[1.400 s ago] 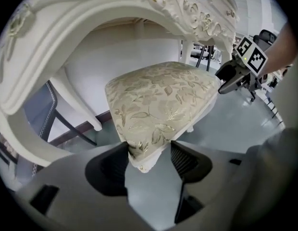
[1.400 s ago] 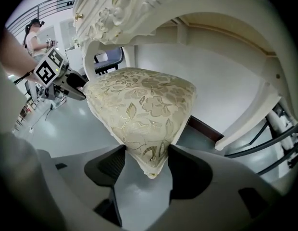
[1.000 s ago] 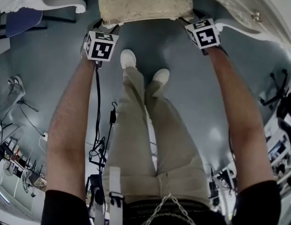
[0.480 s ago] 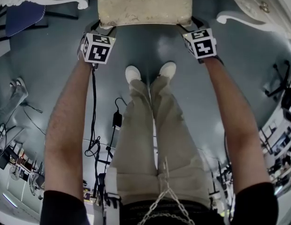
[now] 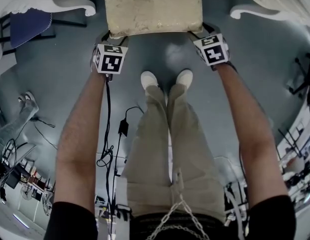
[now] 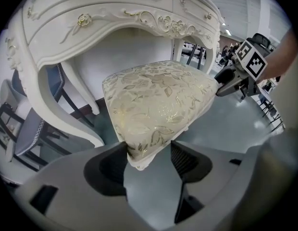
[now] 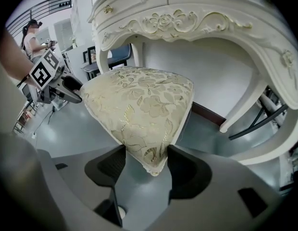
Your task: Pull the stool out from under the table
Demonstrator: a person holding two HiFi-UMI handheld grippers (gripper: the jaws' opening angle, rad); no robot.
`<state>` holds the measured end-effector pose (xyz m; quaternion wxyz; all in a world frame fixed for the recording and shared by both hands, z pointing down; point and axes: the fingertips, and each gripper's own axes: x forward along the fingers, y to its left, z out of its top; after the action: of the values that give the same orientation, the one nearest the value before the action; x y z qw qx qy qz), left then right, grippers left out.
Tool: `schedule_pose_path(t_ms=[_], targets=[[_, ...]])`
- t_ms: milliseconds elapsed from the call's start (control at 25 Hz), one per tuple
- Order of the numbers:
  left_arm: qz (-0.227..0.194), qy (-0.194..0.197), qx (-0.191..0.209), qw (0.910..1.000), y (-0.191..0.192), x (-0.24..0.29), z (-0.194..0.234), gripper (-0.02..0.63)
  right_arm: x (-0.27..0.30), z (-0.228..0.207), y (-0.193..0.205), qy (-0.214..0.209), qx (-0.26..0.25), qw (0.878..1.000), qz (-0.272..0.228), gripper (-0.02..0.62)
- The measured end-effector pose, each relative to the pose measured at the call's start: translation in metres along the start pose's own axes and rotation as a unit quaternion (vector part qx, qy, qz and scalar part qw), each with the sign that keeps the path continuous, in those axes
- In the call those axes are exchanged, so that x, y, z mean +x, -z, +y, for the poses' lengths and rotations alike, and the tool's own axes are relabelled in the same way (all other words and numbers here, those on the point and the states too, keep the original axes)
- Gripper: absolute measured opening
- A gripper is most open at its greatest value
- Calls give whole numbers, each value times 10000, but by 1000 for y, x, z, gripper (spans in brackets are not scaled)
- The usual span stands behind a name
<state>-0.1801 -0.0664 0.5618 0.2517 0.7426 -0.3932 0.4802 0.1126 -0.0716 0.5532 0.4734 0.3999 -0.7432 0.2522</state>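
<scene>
The stool (image 5: 152, 9) has a cream seat with a gold leaf pattern and sits partly under the white carved table (image 5: 50, 4). My left gripper (image 5: 113, 35) is shut on its near left corner, and my right gripper (image 5: 197, 32) is shut on its near right corner. Seen from the left gripper (image 6: 149, 160), the stool (image 6: 158, 100) has its corner wedged between both pads, below the table (image 6: 91, 13). From the right gripper (image 7: 145, 165), the stool (image 7: 144, 105) likewise has its other corner pinched between the pads, with the table (image 7: 197, 13) arching above.
My feet (image 5: 149, 79) stand on the grey floor just behind the stool. A black cable (image 5: 107, 134) trails on the floor at the left. A blue chair (image 5: 27, 24) stands left of the table, and a person (image 7: 31, 37) is far off in the room.
The stool has come further out from under the table toward me, with both grippers moving back along with it. My feet have stepped back and now stand side by side.
</scene>
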Motion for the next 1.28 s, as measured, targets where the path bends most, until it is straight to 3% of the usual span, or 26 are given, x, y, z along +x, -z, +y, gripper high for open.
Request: schedule_pose_path(t_ms=[440, 720, 1000, 1080, 1160, 1280], targets=[[-40, -229, -479, 9986, 40, -12, -25, 275, 4, 6, -2, -158, -506, 9986, -29, 273], [-5, -30, -341, 9994, 39, -11, -23, 275, -11, 25, 32, -263, -117, 9995, 141, 268], [159, 14, 125, 9998, 42, -11, -28, 275, -21, 36, 61, -210, 33, 9993, 291, 258], [138, -77, -54, 9999, 45, -14, -26, 275, -23, 34, 59, -143, 121, 9993, 310, 258], [26, -175, -518, 9985, 50, -26, -25, 275, -33, 35, 54, -28, 183, 9997, 146, 259], [-505, -258, -1138, 9919, 42, -57, -37, 269, -68, 35, 35, 121, 428, 9976, -524, 250]])
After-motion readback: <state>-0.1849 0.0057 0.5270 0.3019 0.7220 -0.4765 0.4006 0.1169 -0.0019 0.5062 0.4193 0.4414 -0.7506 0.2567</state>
